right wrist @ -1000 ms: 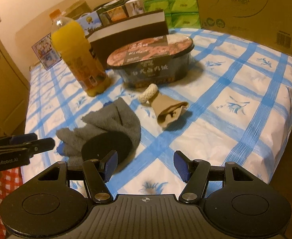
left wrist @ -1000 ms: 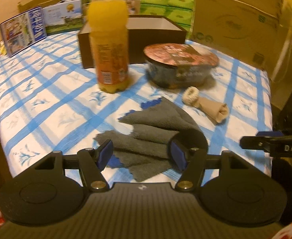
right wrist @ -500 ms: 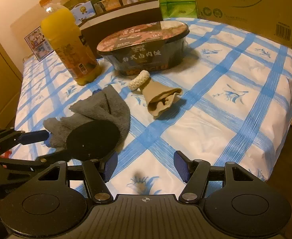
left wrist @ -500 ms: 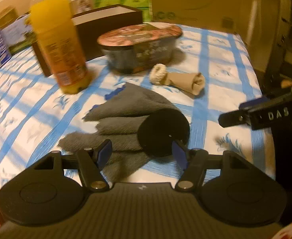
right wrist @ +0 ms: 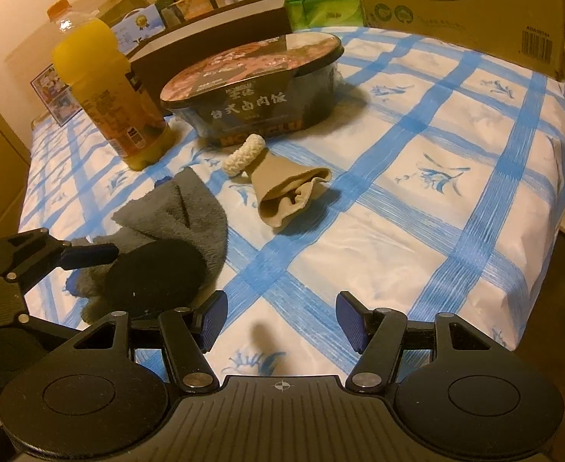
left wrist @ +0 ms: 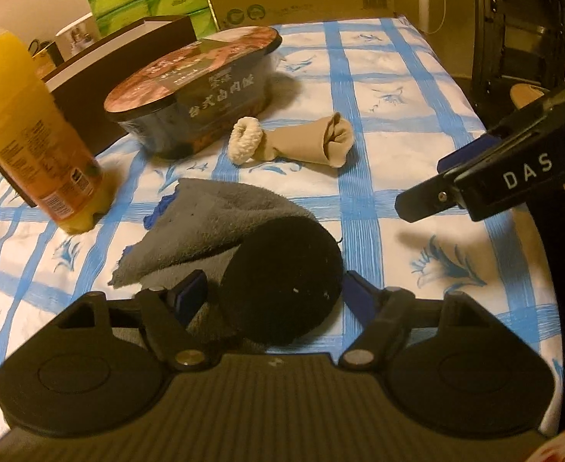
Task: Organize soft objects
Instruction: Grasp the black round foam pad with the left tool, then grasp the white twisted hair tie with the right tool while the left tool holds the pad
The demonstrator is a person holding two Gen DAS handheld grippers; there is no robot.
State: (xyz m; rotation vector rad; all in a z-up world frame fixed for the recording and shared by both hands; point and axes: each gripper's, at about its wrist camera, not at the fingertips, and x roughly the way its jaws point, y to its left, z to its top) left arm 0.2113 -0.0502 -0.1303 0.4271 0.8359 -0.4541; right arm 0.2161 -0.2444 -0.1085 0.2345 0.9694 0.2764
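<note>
Covering the whole work surface, the blue-checked tablecloth (left wrist: pixel 390 88) runs out ahead of both grippers. Beyond the left gripper (left wrist: pixel 274 292) stand the oval food tub (left wrist: pixel 194 88) and, off to its left, the orange juice bottle (left wrist: pixel 32 131).

Directly in front of the left gripper lies the grey towel (left wrist: pixel 213 215), crumpled, its long axis running from the near left up toward the far right. The black round pad (left wrist: pixel 282 281) sits on the towel's near edge, right between the left gripper's blue fingertips (left wrist: pixel 192 292). The jaws stand wide and have just been opening; the pad lies in the gap, and neither pad clearly presses on it.

Farther ahead, the beige rolled cloth (left wrist: pixel 309 142) lies with its long axis roughly across the left view, open end to the right, and the cream scrunchie (left wrist: pixel 246 140) touches its left end.

The right gripper (right wrist: pixel 280 321) hovers with jaws moderately apart and nothing between them, only bare tablecloth (right wrist: pixel 398 231) below. From here the beige rolled cloth (right wrist: pixel 290 188) points its open mouth toward the camera, showing the folds inside, which the left view hides. This view also shows the left gripper (right wrist: pixel 90 254) from the side, low at the grey towel (right wrist: pixel 182 211), with the black round pad (right wrist: pixel 155 273) beside it. The left view in turn shows the right gripper (left wrist: pixel 475 181) from the side, at the right edge.
</note>
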